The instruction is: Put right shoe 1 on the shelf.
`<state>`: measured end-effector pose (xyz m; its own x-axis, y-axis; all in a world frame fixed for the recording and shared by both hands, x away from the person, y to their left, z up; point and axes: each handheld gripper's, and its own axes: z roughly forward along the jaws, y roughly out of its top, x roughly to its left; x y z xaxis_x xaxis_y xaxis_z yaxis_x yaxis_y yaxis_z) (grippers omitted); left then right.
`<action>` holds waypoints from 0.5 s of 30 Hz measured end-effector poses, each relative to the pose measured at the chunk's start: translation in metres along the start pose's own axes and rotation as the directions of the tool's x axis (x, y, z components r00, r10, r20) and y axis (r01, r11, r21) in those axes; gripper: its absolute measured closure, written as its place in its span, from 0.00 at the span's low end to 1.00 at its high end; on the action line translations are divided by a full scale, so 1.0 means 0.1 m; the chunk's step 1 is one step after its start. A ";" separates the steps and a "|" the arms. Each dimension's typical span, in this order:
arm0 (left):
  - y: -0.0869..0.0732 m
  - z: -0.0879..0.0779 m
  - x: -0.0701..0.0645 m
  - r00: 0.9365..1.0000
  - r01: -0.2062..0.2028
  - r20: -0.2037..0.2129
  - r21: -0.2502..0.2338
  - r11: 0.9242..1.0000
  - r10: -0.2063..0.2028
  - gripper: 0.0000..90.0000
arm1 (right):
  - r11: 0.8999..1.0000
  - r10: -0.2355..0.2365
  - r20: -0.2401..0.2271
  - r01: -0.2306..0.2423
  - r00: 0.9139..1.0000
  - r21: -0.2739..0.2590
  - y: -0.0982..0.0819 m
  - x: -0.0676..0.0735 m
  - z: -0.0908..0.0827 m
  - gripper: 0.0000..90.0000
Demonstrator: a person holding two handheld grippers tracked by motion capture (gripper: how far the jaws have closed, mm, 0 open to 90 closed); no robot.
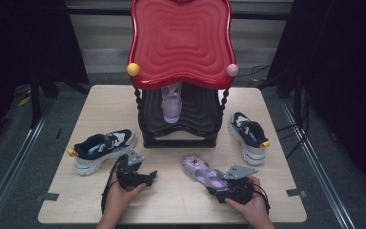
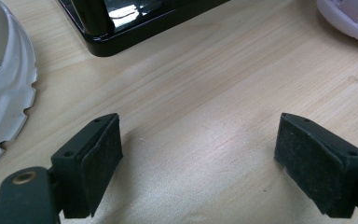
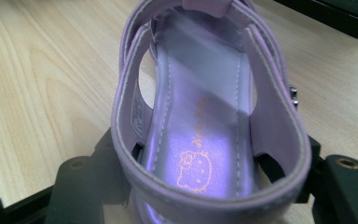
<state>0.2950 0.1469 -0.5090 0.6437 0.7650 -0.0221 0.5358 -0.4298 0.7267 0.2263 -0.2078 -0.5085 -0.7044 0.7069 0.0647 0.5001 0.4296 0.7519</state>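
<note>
Purple sandal [image 3: 205, 116] insole: gold cat-face print, script unreadable.

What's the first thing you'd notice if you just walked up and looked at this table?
The big wavy red rack top at the back of the table grabs the eye first, with a purple sandal on the black shelf beneath it. Next comes the matching sandal near the front edge, its heel between the right tongs. A navy and white sneaker lies on the left and another one on the right.
</note>
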 end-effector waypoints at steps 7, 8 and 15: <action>0.00 0.00 0.00 1.000 0.000 0.000 0.000 1.000 0.000 0.16 | 0.999 0.025 0.005 -0.025 1.000 -0.021 -0.01 -0.02 -0.02 0.39; 0.00 0.00 0.00 1.000 -0.001 -0.001 0.001 1.000 0.001 0.16 | 0.999 0.025 0.005 -0.025 1.000 -0.022 -0.01 -0.02 -0.02 0.39; 0.00 0.00 0.00 1.000 0.000 0.000 0.000 1.000 0.000 0.16 | 0.998 0.040 0.020 -0.039 0.999 -0.040 -0.01 -0.05 -0.06 0.39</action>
<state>0.2951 0.1469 -0.5090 0.6438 0.7649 -0.0221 0.5359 -0.4300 0.7266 0.2259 -0.2151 -0.5053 -0.6736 0.7346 0.0818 0.5069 0.3786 0.7744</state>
